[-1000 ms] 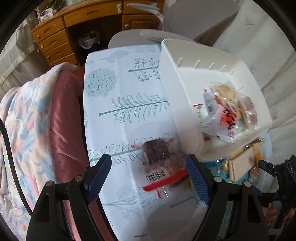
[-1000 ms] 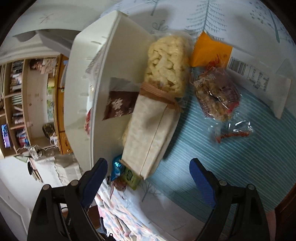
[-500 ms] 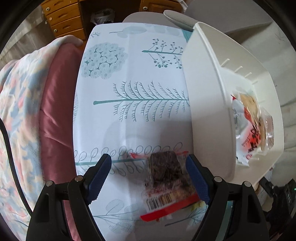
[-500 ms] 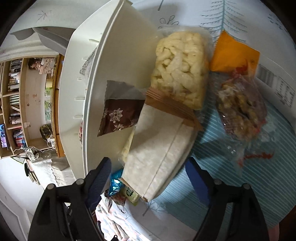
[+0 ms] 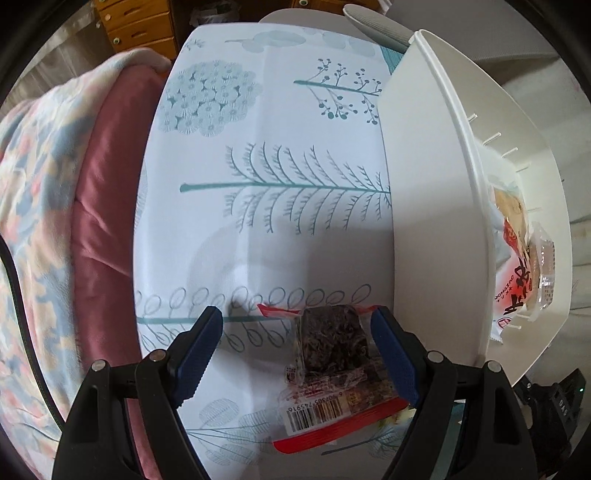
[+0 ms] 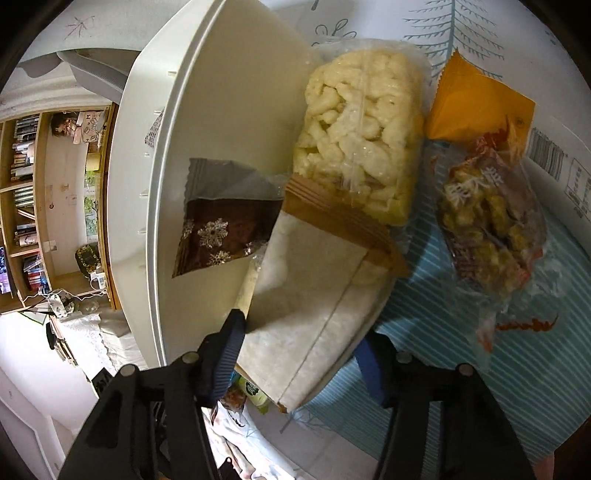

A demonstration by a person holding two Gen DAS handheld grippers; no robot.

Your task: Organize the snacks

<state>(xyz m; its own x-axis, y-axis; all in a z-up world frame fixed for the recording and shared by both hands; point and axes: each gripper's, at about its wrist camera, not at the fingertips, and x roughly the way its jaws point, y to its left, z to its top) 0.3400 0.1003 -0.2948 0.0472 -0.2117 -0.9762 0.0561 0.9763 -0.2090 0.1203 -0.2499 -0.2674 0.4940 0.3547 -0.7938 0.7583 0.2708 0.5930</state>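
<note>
My left gripper [image 5: 295,354] is open over the tablecloth, its fingers either side of a clear red-edged packet with a dark cake [image 5: 332,354], nearer the right finger. The white plastic basket [image 5: 436,229] stands just right of it, with red-printed snack bags [image 5: 517,266] inside. My right gripper [image 6: 299,365] is open around the near end of a long white paper-wrapped snack pack [image 6: 317,306]. That pack leans on the basket wall [image 6: 229,122]. Beside it lie a puffed-corn bag [image 6: 358,136], a brown snowflake sachet [image 6: 221,232], an orange packet [image 6: 476,107] and a clear nut-cluster bag [image 6: 487,229].
A pink and floral blanket [image 5: 55,221] hangs along the table's left edge. A wooden desk with drawers [image 5: 136,26] and a grey chair [image 5: 373,26] stand beyond the table. A bookshelf [image 6: 33,192] shows behind the basket. A teal striped mat [image 6: 461,362] lies under the right-hand snacks.
The left gripper moved forward, so the dark cake packet now lies between its fingers. The right gripper moved in on the white pack, and its fingers now straddle the pack's end.
</note>
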